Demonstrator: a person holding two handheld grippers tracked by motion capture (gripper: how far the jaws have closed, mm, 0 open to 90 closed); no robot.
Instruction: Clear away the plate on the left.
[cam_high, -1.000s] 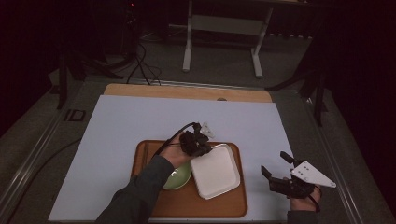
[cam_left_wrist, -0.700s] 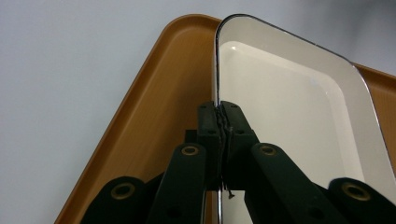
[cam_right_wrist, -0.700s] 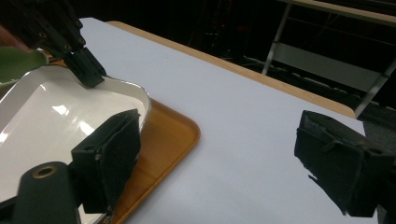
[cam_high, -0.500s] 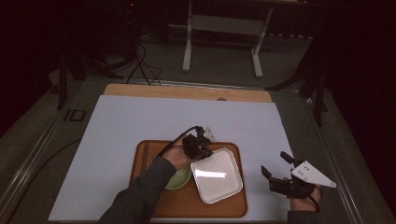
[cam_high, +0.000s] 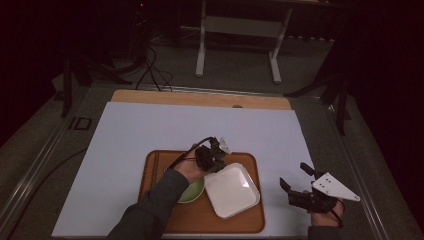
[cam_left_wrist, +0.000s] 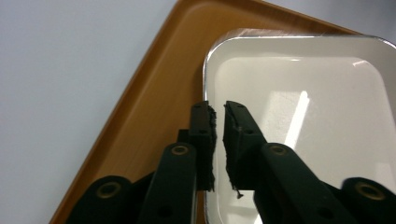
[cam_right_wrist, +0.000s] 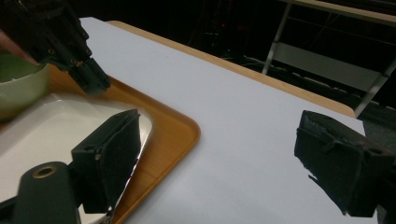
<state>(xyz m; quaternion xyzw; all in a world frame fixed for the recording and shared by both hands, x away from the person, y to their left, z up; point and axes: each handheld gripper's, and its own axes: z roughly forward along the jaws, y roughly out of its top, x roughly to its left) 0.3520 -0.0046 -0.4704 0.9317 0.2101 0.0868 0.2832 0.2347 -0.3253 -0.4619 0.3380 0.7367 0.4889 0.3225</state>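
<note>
A white square plate (cam_high: 232, 190) (cam_left_wrist: 303, 116) (cam_right_wrist: 42, 135) lies on the brown tray (cam_high: 250, 222) (cam_left_wrist: 154, 107) (cam_right_wrist: 173, 130), next to a green bowl (cam_high: 192, 192) (cam_right_wrist: 18, 84). My left gripper (cam_high: 218, 166) (cam_left_wrist: 219, 106) (cam_right_wrist: 91, 79) points down at the plate's far-left rim. Its jaws have just been opening and stand a narrow slit apart, and the rim runs under them unclamped. To the right of the tray, my right gripper (cam_high: 295, 176) (cam_right_wrist: 224, 158) hovers over the white sheet, wide open with nothing between its fingers.
A white sheet (cam_high: 150, 135) covers the wooden table (cam_high: 200, 97). A metal stand (cam_high: 237, 30) and cables (cam_high: 150, 75) sit on the dark floor beyond the far edge. Open sheet lies left of the tray and beyond it.
The plate has shifted slightly toward the near right and settled on the tray. My left gripper followed it and its jaws parted a little. The right gripper stayed put.
</note>
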